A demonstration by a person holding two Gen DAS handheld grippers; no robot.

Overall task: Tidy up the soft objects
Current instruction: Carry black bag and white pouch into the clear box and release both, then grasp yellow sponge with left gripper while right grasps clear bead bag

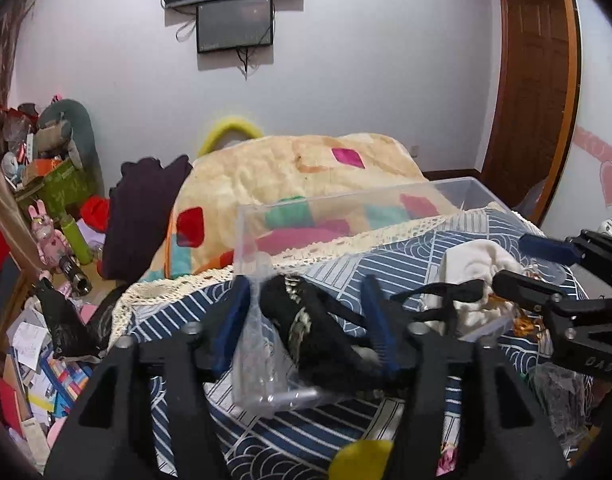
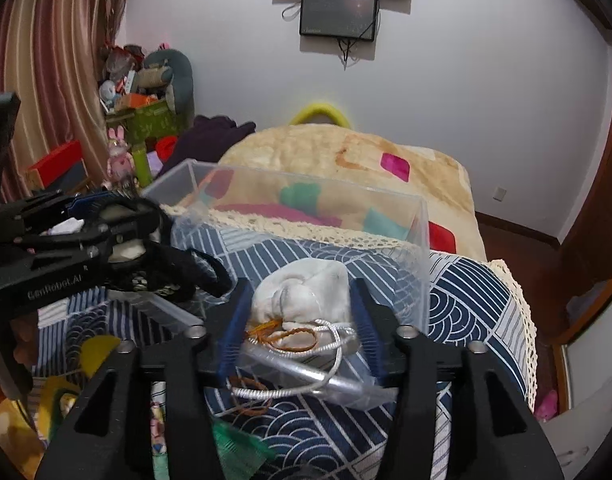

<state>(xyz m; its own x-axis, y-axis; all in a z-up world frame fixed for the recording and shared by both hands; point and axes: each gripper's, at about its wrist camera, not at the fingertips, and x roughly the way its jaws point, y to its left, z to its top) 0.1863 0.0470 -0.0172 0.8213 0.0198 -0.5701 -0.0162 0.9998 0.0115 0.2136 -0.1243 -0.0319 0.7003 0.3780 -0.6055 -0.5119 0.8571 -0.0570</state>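
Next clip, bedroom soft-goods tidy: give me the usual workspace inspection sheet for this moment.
Surface: bed under blue patterned cover with lace edge.
Job's things: clear plastic bin on the bed; black garment at its near wall; white cloth inside.
Clutter: cords and a clear bag by the white cloth; papers, toys and boxes on the floor at left.
Grippers: left gripper open around black garment; right gripper open around white cloth.
Cables: wires hang from wall screen.
Surroundings: plush blanket, curtain, wooden door.

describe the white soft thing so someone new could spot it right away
Start at the bed with the navy patterned cover, then find the clear plastic bin on it. At the bin's near edge lies a cream-white cloth bundle; unlike the black garment beside it, it is pale with cords.
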